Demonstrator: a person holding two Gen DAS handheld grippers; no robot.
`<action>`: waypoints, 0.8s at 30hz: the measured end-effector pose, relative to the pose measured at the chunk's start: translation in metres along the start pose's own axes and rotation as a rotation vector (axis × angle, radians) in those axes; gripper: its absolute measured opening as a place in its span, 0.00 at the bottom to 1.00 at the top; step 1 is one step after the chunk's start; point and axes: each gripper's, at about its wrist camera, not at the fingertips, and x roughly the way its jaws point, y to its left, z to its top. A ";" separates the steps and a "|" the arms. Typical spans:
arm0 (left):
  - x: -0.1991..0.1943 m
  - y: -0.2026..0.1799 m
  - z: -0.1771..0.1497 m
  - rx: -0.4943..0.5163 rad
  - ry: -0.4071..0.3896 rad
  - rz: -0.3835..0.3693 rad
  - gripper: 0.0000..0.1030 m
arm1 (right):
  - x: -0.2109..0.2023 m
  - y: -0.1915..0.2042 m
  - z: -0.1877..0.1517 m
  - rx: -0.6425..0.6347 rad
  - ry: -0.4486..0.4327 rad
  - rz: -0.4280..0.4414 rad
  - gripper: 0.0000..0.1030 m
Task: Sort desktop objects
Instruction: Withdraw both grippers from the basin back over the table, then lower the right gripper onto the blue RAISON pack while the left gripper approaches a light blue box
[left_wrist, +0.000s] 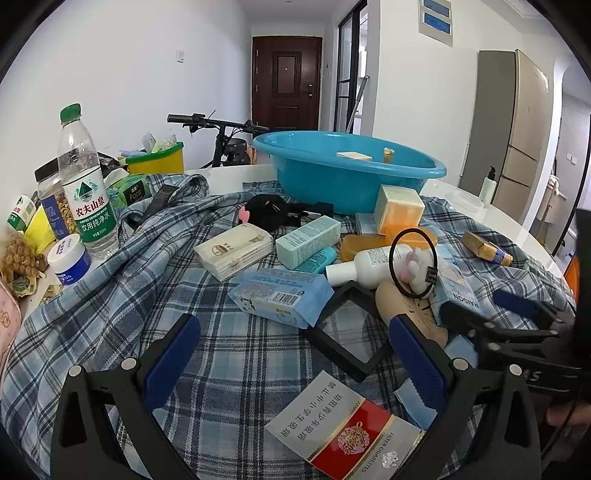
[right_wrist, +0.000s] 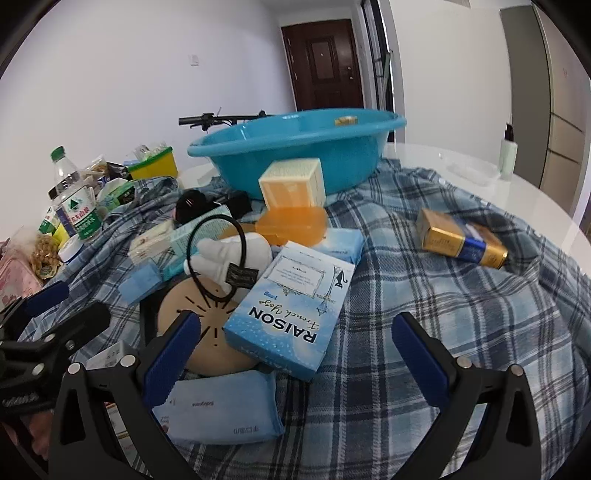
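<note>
- Left gripper (left_wrist: 295, 354): jaws spread wide, nothing held, over the plaid cloth (left_wrist: 110, 314); red-and-white cigarette pack (left_wrist: 347, 428) lay nearest, between the fingers.
- Right gripper (right_wrist: 295, 354): jaws wide apart, empty, hovering at the near end of the blue RAISON box (right_wrist: 291, 314).
- Blue wipes packet (right_wrist: 221, 410): near left, beside the tan round disc (right_wrist: 207, 332).
- Black hair tie (right_wrist: 218, 254): looped over a white bottle (right_wrist: 255, 247), mid-pile.
- Gold-and-blue box (right_wrist: 461, 240): right, apart from the pile.
- Yellow cube box (right_wrist: 291, 182): against the basin.
- Blue basin (right_wrist: 295, 147): far, centre, on the white table (right_wrist: 498, 192).
- Water bottle (left_wrist: 83, 184): far left.
</note>
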 end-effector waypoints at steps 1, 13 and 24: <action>0.000 0.000 0.000 0.001 -0.002 0.002 1.00 | 0.004 0.000 0.000 0.004 0.018 0.005 0.97; -0.002 0.001 0.001 0.008 0.001 0.015 1.00 | -0.009 -0.021 -0.009 0.009 0.084 0.048 0.57; 0.034 0.010 0.015 -0.053 0.066 0.019 1.00 | 0.000 -0.035 -0.012 0.012 0.134 -0.005 0.74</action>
